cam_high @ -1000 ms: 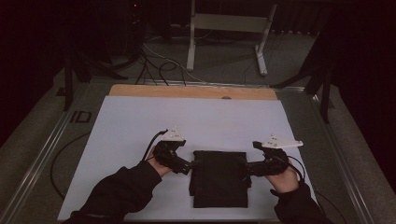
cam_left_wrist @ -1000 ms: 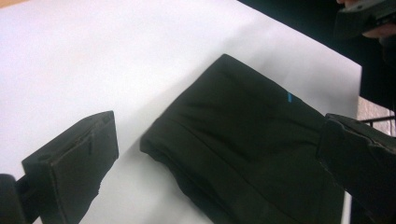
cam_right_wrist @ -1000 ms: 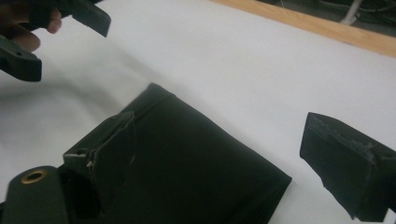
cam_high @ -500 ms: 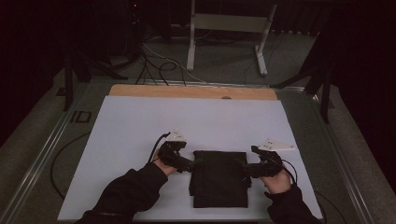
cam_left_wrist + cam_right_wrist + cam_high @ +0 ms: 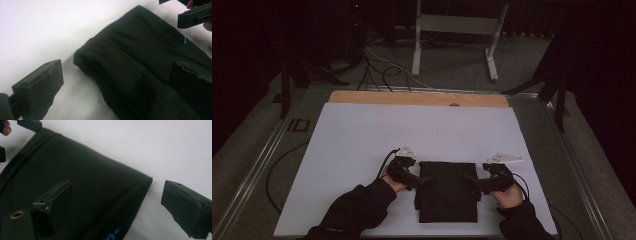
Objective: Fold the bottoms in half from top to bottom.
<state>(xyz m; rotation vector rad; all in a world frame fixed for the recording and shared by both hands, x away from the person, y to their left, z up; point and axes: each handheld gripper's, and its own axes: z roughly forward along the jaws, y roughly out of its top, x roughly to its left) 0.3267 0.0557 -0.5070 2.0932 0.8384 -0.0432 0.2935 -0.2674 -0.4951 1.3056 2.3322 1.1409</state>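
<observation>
A folded black garment (image 5: 448,191) lies flat on the white table top (image 5: 362,145), near the front edge. My left gripper (image 5: 421,181) is at the garment's left edge, open, one jaw over the white surface and the other over the cloth (image 5: 140,67). My right gripper (image 5: 472,186) is at its right edge, also open, jaws straddling the folded edge (image 5: 100,195). A small blue print (image 5: 113,233) shows on the cloth near the right edge. Nothing is clamped by either one.
A wooden strip (image 5: 417,98) runs along the table's far edge. Metal rails (image 5: 259,165) flank the table. Cables (image 5: 382,65) and a white stand (image 5: 457,30) sit on the floor beyond. The far half of the white top is bare.
Both grippers have moved inward from beside the garment until their jaws reach over its left and right edges. The garment has not moved.
</observation>
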